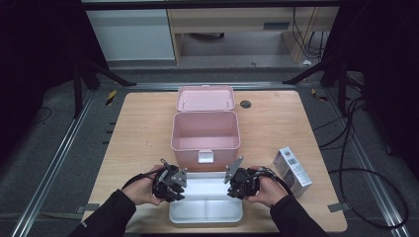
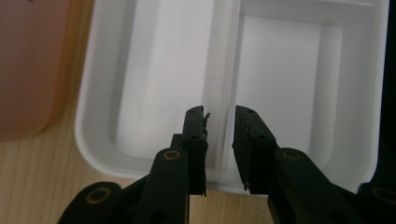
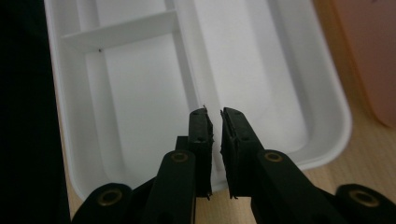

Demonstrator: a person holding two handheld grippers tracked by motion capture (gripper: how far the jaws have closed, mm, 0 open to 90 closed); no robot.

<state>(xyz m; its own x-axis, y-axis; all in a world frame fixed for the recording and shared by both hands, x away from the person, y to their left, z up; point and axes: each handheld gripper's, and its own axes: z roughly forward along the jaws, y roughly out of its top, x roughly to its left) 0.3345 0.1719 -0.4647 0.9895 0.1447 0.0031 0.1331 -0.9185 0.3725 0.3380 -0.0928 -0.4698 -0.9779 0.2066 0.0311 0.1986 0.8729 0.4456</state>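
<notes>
At bottom centre of the high view, white divider tray (image 1: 206,210) sits on the counter (image 1: 143,128) before the open pink box (image 1: 205,133). Left tongs (image 2: 219,122) and right tongs (image 3: 214,122) straddle its end walls, slightly parted, gripping nothing. Likely tray just set down; next: clear away. Carton (image 1: 292,171) print unreadable.

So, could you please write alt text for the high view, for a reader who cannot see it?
Two hands hold the left gripper and right gripper at opposite ends of a white divided tray on a wooden table. Behind the tray stands an open pink box, and a small carton lies to the right.
</notes>
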